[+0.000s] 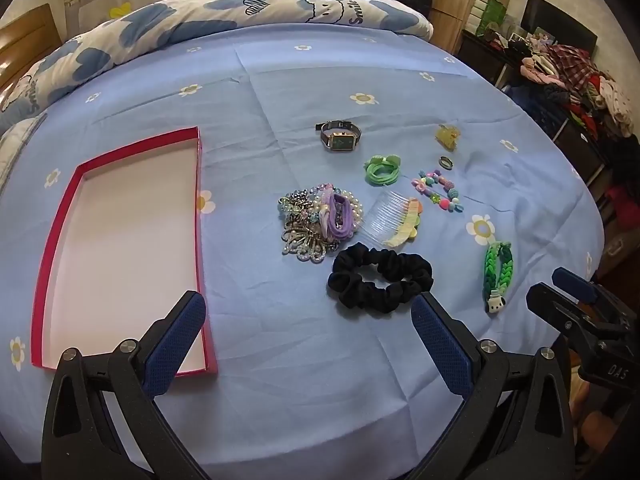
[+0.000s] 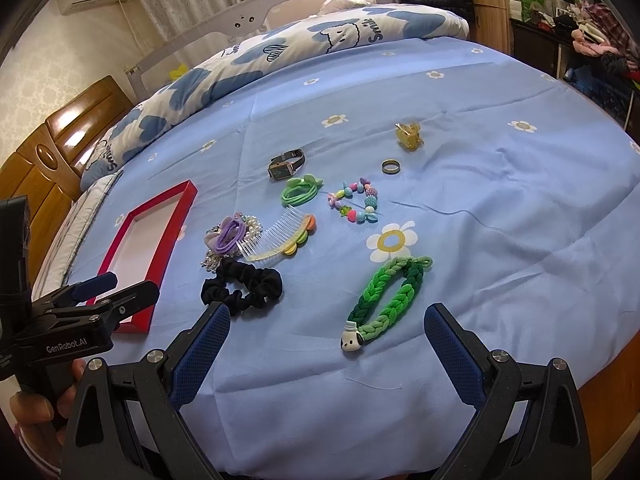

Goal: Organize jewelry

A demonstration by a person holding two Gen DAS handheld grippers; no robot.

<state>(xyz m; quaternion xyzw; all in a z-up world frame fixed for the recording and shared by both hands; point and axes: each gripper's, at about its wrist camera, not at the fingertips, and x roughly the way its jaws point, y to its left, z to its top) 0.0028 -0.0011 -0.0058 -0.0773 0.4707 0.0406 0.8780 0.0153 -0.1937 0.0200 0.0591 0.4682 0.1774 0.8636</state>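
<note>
An empty red box [image 1: 56,240] with a white floor lies on the blue bed sheet, left; it shows in the right wrist view [image 2: 120,236] too. Jewelry lies to its right: a watch [image 1: 340,138], a green hair tie [image 1: 382,170], a beaded bracelet [image 1: 438,190], a ring [image 1: 445,162], a yellow claw clip [image 1: 448,136], a comb [image 1: 394,220], a pile of pearl and purple pieces [image 1: 320,220], a black scrunchie [image 1: 380,276] and a green braided band [image 1: 496,276]. My left gripper [image 1: 308,316] is open and empty, near the scrunchie. My right gripper [image 2: 328,324] is open and empty, around the green braided band [image 2: 388,296].
A rolled quilt with blue hearts [image 1: 200,20] lies along the far side of the bed. A wooden headboard [image 2: 44,160] stands left. Dark shelves with piled clothes [image 1: 580,80] stand right of the bed. The bed's near edge is just below both grippers.
</note>
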